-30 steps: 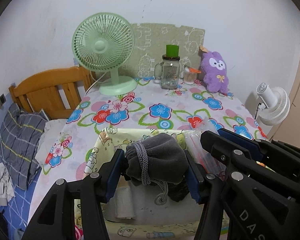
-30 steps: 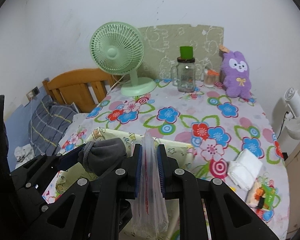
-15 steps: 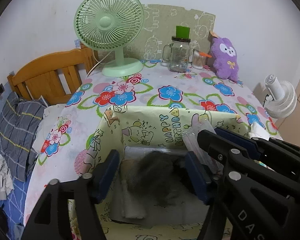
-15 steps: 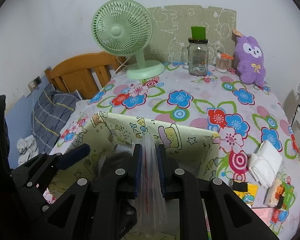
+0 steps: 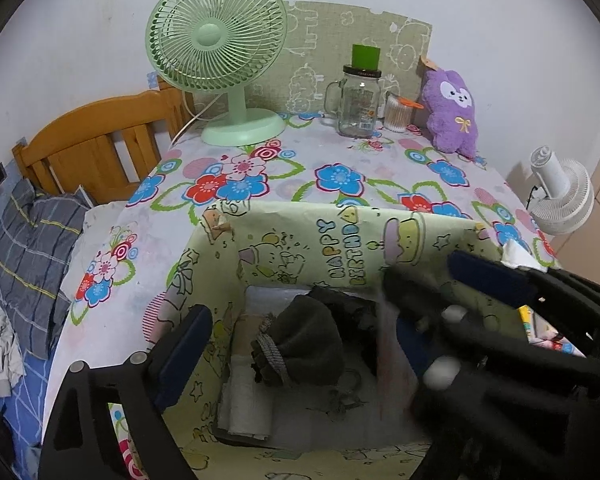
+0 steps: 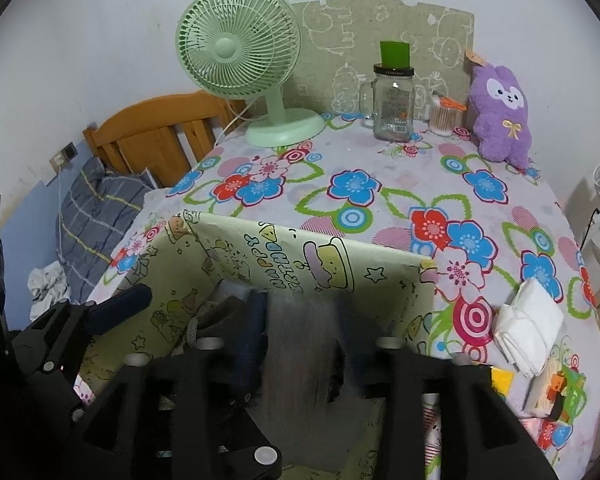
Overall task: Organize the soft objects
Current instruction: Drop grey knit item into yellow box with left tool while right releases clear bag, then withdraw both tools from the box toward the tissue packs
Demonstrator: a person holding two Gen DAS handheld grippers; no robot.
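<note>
Pouch (image 5: 310,344) lies in the box (image 5: 340,236) below my released left tool (image 5: 300,344), while my right tool's (image 6: 300,344) jaws, just opening, free the blurred bag (image 6: 296,352).

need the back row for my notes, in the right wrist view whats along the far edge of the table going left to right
green fan → glass jar with a green block on its lid → small cotton swab container → purple plush toy

2 fans: green (image 5: 220,60) far left, white (image 5: 560,196) right. 1 jar (image 5: 358,104), 1 plush (image 5: 452,110), 1 box (image 5: 340,248) near, approx 1 grey pouch (image 5: 308,344) inside.
</note>
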